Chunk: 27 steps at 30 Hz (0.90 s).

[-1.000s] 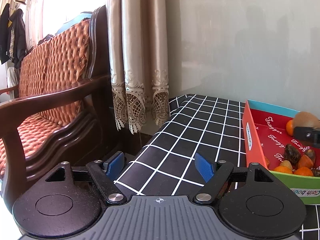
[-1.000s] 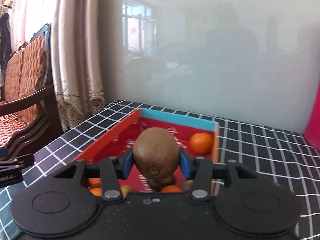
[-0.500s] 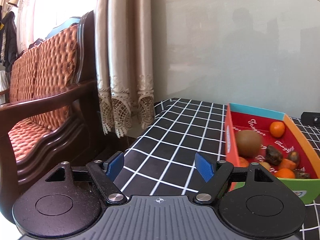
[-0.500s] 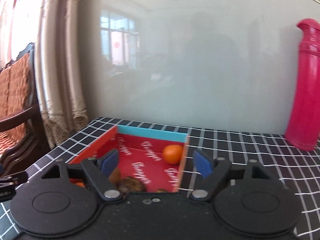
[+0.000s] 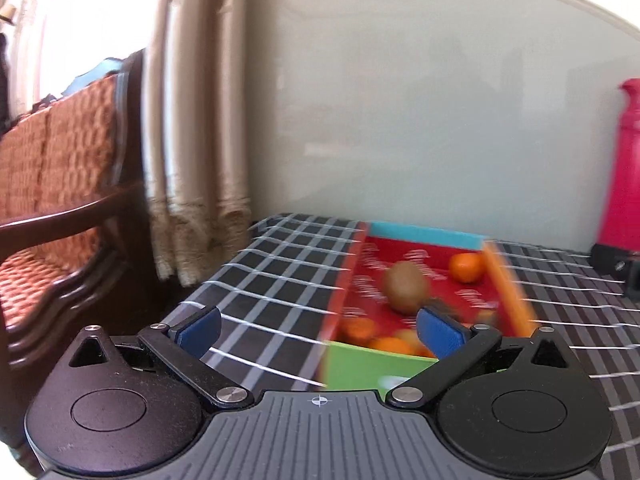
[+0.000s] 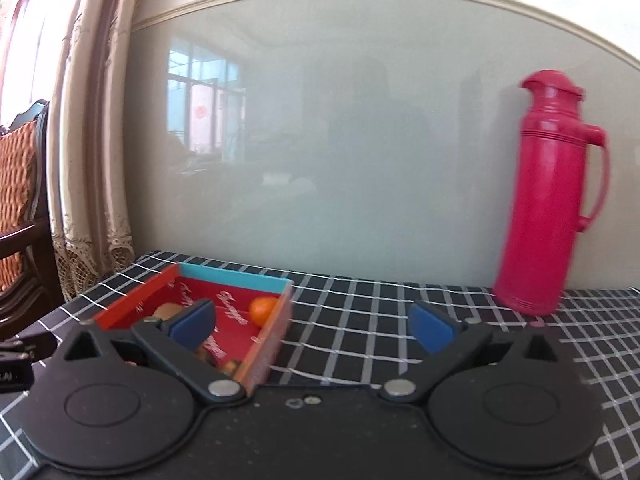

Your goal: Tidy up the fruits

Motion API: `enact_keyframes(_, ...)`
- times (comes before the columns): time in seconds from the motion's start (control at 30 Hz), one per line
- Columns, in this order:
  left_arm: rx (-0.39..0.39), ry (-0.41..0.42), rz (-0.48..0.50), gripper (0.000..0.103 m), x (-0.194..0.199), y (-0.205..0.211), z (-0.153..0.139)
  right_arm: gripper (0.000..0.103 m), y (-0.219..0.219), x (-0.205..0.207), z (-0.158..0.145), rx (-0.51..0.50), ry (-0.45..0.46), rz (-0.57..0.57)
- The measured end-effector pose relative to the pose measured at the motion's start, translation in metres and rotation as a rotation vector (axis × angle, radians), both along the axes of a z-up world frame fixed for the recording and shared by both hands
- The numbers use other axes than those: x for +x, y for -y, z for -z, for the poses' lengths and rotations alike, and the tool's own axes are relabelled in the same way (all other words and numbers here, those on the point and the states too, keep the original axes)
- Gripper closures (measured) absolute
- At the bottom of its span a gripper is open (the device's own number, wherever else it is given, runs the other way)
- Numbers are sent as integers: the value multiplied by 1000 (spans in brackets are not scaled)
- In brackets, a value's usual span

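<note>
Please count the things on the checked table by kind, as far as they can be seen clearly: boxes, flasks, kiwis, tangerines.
Box: 1
Pink flask: 1
Kiwi: 1
Tangerines: 3 clear
Total: 6; the other small fruits in the box are too blurred to count.

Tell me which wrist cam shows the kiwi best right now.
Left wrist view. The kiwi lies in full sight on the red floor of the box, though motion-blurred. In the right wrist view only its top peeks out behind a blue pad of the open right tool.
</note>
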<state>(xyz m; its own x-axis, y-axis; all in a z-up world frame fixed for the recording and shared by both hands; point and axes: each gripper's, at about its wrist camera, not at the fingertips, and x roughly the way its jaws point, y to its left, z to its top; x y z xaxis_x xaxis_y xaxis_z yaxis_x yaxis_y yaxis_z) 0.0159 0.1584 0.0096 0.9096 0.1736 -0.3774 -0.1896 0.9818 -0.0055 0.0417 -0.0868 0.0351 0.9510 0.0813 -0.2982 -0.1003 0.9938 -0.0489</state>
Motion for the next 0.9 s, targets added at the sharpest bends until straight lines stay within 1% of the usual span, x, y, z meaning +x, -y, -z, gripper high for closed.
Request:
enact_keyframes(0.1, 16, 7, 59, 0, -22, 23, -5, 0, 20, -29, -6, 21, 24, 23)
enact_keyframes(0.17, 12, 3, 85, 0, -34, 38, -7, 0, 32, -46, -10, 30, 40, 46)
enact_keyframes(0.3, 5, 2, 109, 0, -52, 61, -6, 0, 55, -74, -10, 45, 51, 89)
enact_keyframes(0.4, 28, -9, 106, 0, -65, 75, -5, 0, 66, -89, -7, 47, 42, 103)
enact_keyframes(0.47, 39, 8, 96, 0, -70, 79, -4, 0, 71, -99, -4, 33, 52, 112)
enact_keyframes(0.57, 61, 70, 79, 0, -79, 83, -9, 0, 77, -107, 2, 42, 73, 133)
enact_keyframes(0.63, 69, 114, 81, 0, -83, 84, -10, 0, 79, -107, 6, 39, 58, 143)
enact_keyframes(0.7, 93, 124, 70, 0, -84, 88, -8, 0, 77, -103, 6, 28, 51, 143)
enact_keyframes(0.77, 129, 137, 58, 0, -83, 93, -6, 0, 74, -100, 7, -7, 32, 153)
enact_keyframes(0.83, 157, 142, 63, 0, -83, 98, -4, 0, 72, -99, 7, -22, 20, 130)
enact_keyframes(0.9, 165, 140, 75, 0, -82, 100, -4, 0, 73, -102, 3, -19, 52, 115)
